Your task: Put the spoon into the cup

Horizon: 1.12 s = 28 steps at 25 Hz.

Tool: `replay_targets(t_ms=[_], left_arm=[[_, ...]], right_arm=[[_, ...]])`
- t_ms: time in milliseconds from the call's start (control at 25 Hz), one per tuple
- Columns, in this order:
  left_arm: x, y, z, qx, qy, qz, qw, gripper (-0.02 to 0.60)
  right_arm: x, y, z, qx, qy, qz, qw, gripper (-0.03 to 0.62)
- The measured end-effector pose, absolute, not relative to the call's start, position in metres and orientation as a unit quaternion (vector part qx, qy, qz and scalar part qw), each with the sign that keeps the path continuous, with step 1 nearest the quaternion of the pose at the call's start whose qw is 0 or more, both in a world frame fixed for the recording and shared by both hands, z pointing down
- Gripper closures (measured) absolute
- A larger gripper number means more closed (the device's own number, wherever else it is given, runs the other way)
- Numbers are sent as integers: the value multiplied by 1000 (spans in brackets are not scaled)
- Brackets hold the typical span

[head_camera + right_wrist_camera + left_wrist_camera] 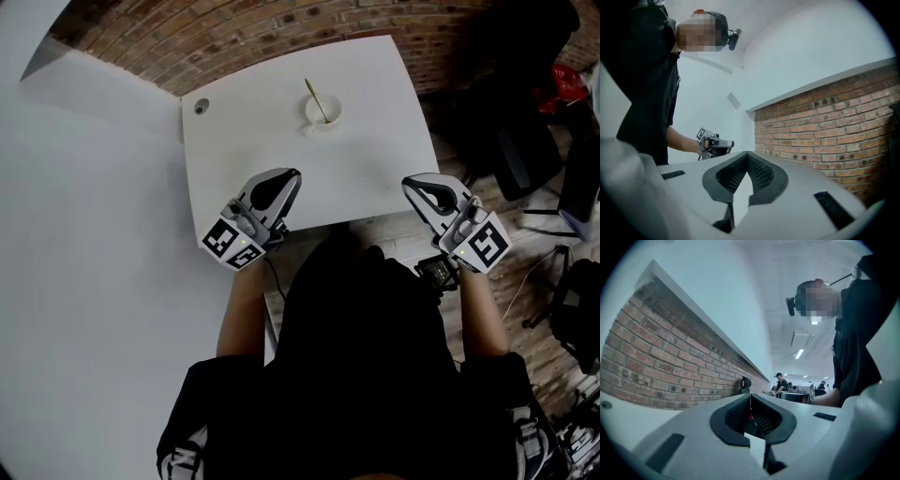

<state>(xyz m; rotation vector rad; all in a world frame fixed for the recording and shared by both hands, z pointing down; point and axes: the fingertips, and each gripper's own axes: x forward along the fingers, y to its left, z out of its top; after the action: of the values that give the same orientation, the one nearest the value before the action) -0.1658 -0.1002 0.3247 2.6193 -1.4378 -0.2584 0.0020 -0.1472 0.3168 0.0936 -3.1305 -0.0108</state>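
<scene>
White wall (84, 187) on my left, brick wall (234, 37) behind the table. Both gripper views show brick too, so both grippers are tipped up and neither view shows the tabletop.

White table (272, 150) is in front of me, with its far edge against the brick. My black shirt (366, 356) fills the bottom of the head view.

Left gripper (292, 174) hangs over the table's near-left corner. Its marker cube (231, 244) is just off the edge, toward me. In the left gripper view the fingers are clenched: the black pads (733, 420) meet at the tip, with nothing between them.

Right gripper (410, 182) sits at the near-right corner, right at the table's edge. Its marker cube (482, 246) is over the wood floor (534, 281). Same state in the right gripper view: the pads (764, 178) touch at the tip and it's empty. The white sliver lower down between the pads is only background.

The two grippers are well apart, one on each side of me.

Cup (324, 113): white, upright, on the far half of the table near the middle, well clear of both grippers.

Spoon (314, 95): it's in the cup, with the thin handle leaning out over the rim toward the far-left. The bowl end is down inside, can't see it.

Small grey grommet (201, 107) at the table's far-left corner, apart from the cup.
</scene>
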Motion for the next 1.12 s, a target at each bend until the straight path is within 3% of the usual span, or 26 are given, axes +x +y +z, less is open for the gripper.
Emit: replay_targets(t_ms=[200,600,1120], left_arm=[[-112,-51,351,866,-482,-71,111,563],[-73,15,387,843,-503,-83,170,563],[-88,49,345,874,-446,-138,132,563]], right_arm=[[40,-119,333,12,-1000,24,9,588],[51,-46,399,-56,-994,80,50,588],[10,26,372,-69,-994,74,52,589]])
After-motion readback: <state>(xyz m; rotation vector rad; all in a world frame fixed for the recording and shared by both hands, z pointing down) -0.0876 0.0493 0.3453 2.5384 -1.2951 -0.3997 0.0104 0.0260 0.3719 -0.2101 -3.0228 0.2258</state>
